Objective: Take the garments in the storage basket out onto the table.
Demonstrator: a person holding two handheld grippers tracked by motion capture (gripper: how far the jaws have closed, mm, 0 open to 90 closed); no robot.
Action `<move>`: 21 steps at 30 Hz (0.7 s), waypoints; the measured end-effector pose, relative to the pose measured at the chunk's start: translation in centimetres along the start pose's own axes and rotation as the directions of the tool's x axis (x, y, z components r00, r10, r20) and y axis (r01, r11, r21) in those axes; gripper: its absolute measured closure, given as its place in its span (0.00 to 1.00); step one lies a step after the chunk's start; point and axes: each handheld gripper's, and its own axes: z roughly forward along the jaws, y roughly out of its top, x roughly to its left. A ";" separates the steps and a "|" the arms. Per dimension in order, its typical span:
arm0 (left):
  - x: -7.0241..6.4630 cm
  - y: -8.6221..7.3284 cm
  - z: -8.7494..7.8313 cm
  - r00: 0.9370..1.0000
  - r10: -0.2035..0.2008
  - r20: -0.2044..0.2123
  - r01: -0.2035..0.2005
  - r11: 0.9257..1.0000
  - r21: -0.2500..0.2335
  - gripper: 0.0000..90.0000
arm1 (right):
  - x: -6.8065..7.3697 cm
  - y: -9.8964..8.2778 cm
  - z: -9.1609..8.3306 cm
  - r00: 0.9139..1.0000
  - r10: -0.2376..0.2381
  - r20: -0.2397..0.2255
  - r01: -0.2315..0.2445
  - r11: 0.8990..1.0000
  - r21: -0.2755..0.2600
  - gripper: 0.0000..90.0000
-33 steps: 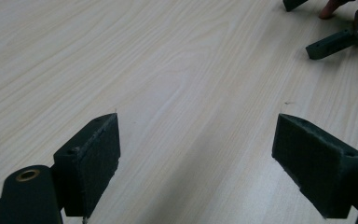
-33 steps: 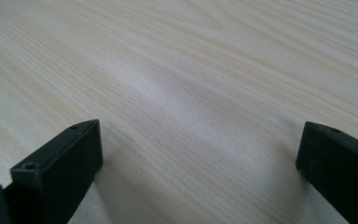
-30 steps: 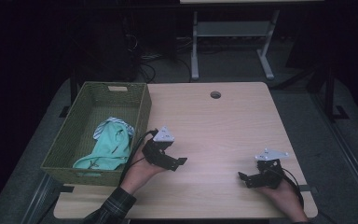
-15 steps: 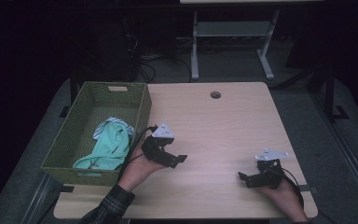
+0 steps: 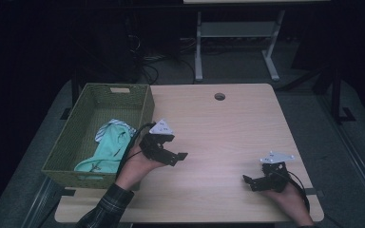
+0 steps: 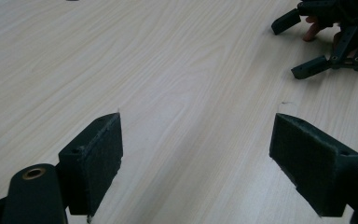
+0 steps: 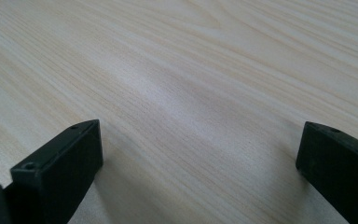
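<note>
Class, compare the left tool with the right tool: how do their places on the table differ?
The left tool hovers beside the green basket; the right tool sits near the table's front right corner. The left tool points right, the right tool points left. Both have jaws wide open, holding nothing.

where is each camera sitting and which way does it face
High view: fixed above the person's side, looking forward and down on the table and basket; shows both hands, left gripper and right gripper.
Left gripper view: rides the left gripper, looking along its open jaws across the tabletop toward the right gripper.
Right gripper view: rides the right gripper, looking low over bare wood between its open jaws.
Shared: the high view and left gripper view both show the right gripper.
</note>
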 end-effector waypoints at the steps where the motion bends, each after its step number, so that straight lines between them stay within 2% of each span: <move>1: 0.2 0.1 -0.1 1.000 0.007 0.000 -0.007 1.000 0.008 0.18 | 0.0 0.0 0.0 1.000 0.000 0.000 0.000 1.000 0.000 0.00; 9: 1.1 0.4 -0.7 1.000 0.000 0.002 0.000 1.000 0.004 0.18 | -0.1 0.0 0.0 1.000 0.000 0.003 0.000 1.000 -0.001 0.00; 21: 2.6 0.2 -2.6 1.000 -0.012 -0.028 0.011 1.000 -0.018 0.18 | 0.0 0.0 0.1 1.000 0.008 0.010 -0.008 1.000 -0.002 0.00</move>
